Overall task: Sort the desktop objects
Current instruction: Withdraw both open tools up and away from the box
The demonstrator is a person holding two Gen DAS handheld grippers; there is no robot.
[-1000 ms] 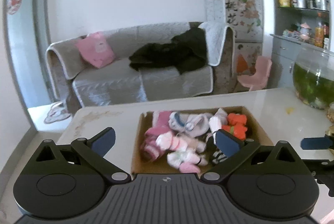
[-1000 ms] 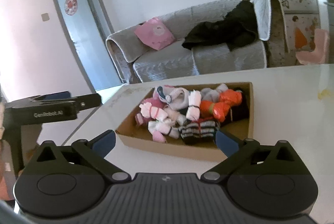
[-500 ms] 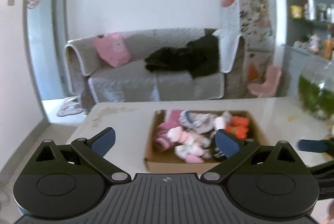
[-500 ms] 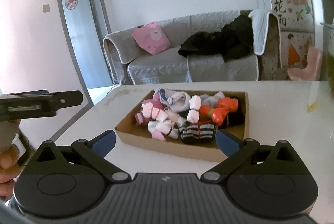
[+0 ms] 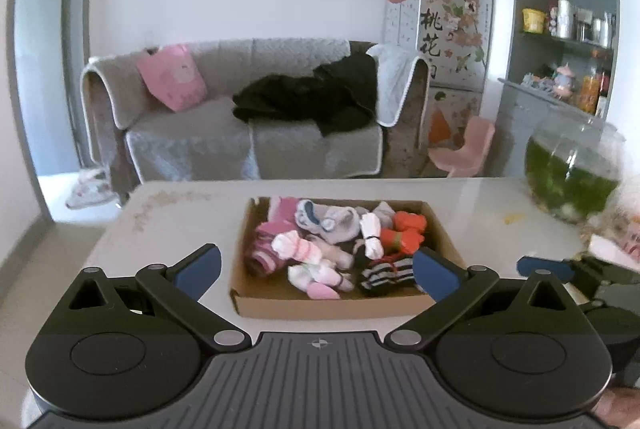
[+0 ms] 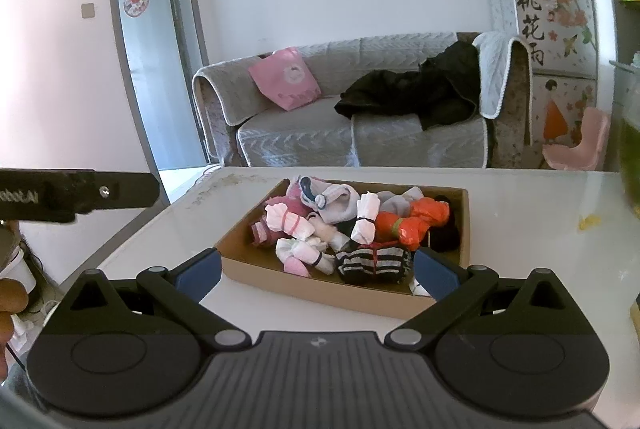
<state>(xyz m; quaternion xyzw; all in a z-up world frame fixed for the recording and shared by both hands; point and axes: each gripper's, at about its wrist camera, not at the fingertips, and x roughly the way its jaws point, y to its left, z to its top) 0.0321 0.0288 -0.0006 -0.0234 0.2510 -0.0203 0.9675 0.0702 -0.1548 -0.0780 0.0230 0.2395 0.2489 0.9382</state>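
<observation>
While I am holding my left claw [image 5: 316,269] spread wide and empty at lower centre, my right claw [image 6: 318,269] is gaping likewise; just beyond both, mid-frame, the cardboard box [image 5: 340,303] of bundled socks [image 6: 370,223] is sitting on the white table [image 5: 180,225]; a fishbowl [image 5: 572,173] is standing at far right.

1. Box [image 5: 328,303] sits on the bench [image 5: 176,229], pretty much middle.
2. Rolled socks [image 5: 320,249] piled inside the box.
3. Fishbowl [image 5: 572,173] on the bench, well off to the box's right.
4. Sofa [image 5: 248,125] behind the bench.
</observation>
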